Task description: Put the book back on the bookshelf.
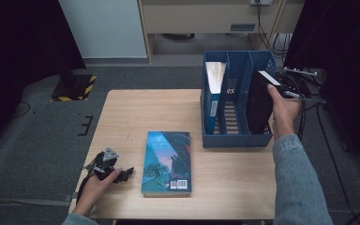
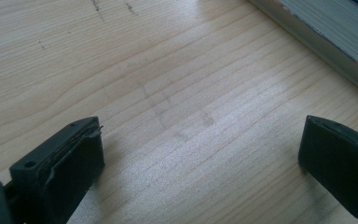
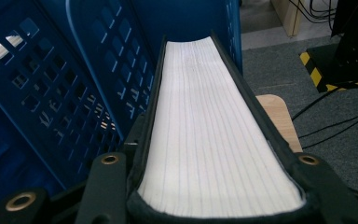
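High view: the right gripper, clamped on a black book, has it partly inside the rack at right, one book already filed, another lying lower centre, left gripper gaping idle.

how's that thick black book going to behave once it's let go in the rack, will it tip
The black book looks thick and hardbound, so probably stiff and fairly heavy. The right gripper clamps it across the page edge, a grip that may twist. It leans in the blue rack's right slot, so it will likely tip against the divider rather than fall flat.
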